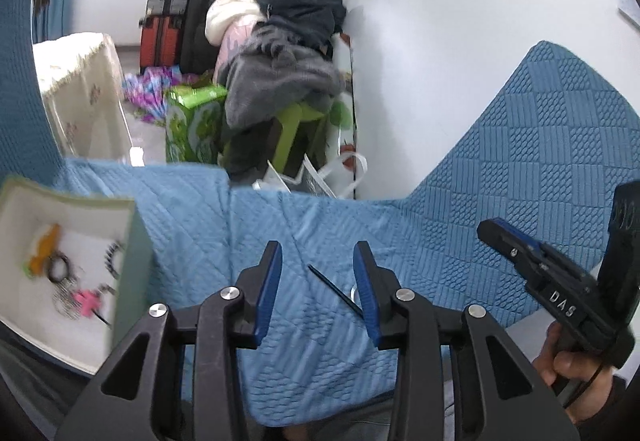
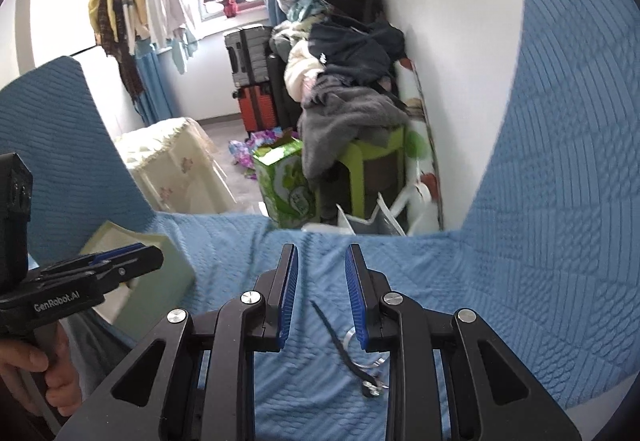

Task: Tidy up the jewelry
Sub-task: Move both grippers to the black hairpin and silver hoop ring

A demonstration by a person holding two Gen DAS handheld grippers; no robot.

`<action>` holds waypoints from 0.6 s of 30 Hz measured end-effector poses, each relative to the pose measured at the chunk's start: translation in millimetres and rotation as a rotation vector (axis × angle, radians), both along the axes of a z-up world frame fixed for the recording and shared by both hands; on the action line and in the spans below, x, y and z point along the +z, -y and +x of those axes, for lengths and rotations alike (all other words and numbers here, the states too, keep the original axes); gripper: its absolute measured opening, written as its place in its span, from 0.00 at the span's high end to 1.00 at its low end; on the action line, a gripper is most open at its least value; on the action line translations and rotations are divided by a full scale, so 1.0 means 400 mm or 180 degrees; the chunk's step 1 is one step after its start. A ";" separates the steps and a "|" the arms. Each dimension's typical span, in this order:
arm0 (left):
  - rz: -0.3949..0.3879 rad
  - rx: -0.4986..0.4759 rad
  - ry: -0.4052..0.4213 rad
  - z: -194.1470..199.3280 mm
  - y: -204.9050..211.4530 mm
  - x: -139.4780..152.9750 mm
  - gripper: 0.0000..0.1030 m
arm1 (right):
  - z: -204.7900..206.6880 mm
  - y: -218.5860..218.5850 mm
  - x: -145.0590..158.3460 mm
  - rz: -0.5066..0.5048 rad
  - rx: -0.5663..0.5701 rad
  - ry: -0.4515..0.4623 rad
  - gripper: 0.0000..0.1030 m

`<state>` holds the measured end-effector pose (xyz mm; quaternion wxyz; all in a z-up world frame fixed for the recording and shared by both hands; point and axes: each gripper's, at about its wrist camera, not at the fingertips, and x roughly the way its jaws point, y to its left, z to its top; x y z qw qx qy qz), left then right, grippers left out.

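Observation:
A pale green box [image 1: 132, 261] with a white inside stands on the blue quilt at the left. It holds an orange clip [image 1: 44, 247], a dark ring [image 1: 59, 268], a pink piece [image 1: 87, 299] and other small jewelry. A thin black cord with metal rings [image 2: 344, 345] lies on the quilt; it also shows in the left wrist view [image 1: 334, 289]. My left gripper [image 1: 318, 261] is open and empty above the cord's far end. My right gripper [image 2: 322, 261] is open and empty over the cord. The box also shows in the right wrist view [image 2: 160, 281].
The blue quilted cover [image 1: 520, 161] rises at the right and left. Beyond the edge stand a green stool [image 2: 372, 169] under piled clothes, a green carton [image 2: 284, 185], suitcases [image 1: 168, 9] and a white wall.

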<state>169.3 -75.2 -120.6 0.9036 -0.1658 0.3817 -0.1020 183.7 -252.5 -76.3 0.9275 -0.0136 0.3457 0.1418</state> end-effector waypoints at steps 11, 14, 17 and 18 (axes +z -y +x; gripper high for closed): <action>-0.0005 -0.0090 -0.0435 0.066 0.146 -0.202 0.63 | 0.047 0.131 -0.251 -0.0029 -0.0197 -0.0472 0.78; 0.0014 -0.0105 -0.0533 0.084 0.184 -0.248 0.63 | 0.062 0.147 -0.305 0.0010 -0.0190 -0.0590 0.78; 0.0020 -0.0108 -0.0639 0.105 0.220 -0.293 0.63 | 0.078 0.153 -0.349 -0.0026 -0.0160 -0.0699 0.78; 0.0016 -0.0117 -0.0681 0.112 0.233 -0.311 0.63 | 0.082 0.157 -0.363 -0.0034 -0.0154 -0.0739 0.78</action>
